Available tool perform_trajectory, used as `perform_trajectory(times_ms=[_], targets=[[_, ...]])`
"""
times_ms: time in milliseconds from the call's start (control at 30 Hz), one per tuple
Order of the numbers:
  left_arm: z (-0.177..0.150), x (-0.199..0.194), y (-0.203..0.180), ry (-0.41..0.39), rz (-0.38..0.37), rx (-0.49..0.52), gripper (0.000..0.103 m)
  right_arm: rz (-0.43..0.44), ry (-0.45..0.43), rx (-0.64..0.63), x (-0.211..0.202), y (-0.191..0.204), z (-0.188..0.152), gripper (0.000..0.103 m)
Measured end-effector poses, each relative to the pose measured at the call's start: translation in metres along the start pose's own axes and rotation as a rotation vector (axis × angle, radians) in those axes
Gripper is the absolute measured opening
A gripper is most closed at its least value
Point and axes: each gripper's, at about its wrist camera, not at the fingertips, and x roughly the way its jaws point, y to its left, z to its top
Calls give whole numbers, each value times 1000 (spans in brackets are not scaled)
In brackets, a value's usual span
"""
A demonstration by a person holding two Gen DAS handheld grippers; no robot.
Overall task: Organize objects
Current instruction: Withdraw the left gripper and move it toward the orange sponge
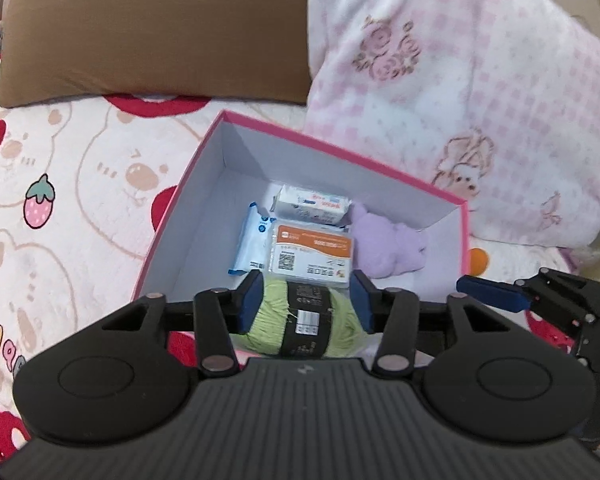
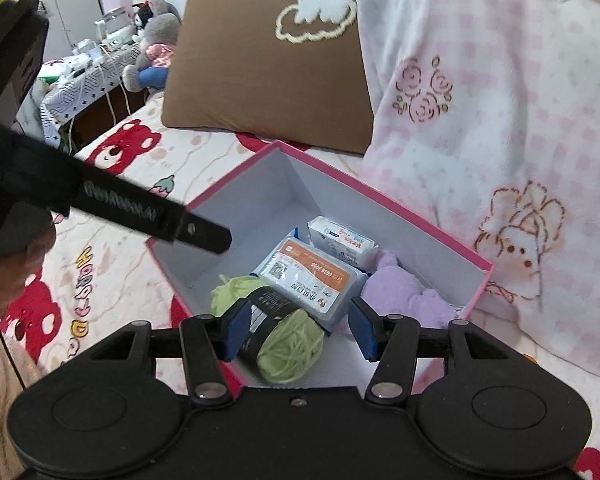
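Note:
A pink box (image 1: 340, 148) with a white inside stands open on the bed. It holds an orange-labelled pack (image 1: 312, 256), a small white pack (image 1: 312, 204), a blue-and-white wipes pack (image 1: 252, 244) and a lilac soft item (image 1: 384, 248). A green yarn ball (image 1: 306, 320) with a black band lies in the near corner of the box (image 2: 380, 196). My left gripper (image 1: 306, 296) hovers above it, the ball showing between its blue pads. In the right wrist view the yarn ball (image 2: 284, 344) rests on the box floor, apart from the left gripper's finger (image 2: 196, 232). My right gripper (image 2: 296, 320) is open over the box, holding nothing.
A brown pillow (image 1: 152, 32) and a pink-checked blanket (image 1: 460, 100) lie behind the box on the bear-print sheet (image 1: 60, 184). An orange object (image 1: 480, 260) peeks out right of the box. A person's hand (image 2: 4, 272) holds the left gripper. Plush toys (image 2: 156, 44) sit by a cluttered desk.

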Motion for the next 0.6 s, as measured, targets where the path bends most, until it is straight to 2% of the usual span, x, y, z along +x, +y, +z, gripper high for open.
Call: perform_trajectory(times_ms=[267, 433, 600], targets=[[-13, -39, -24, 15, -12, 61, 49, 15, -15, -43, -39, 11, -14, 61], [-29, -55, -35, 40, -28, 106, 51, 18, -34, -74, -62, 16, -26, 72], [-49, -69, -45, 35, -39, 169, 55, -3, -21, -107, -77, 22, -44, 73]])
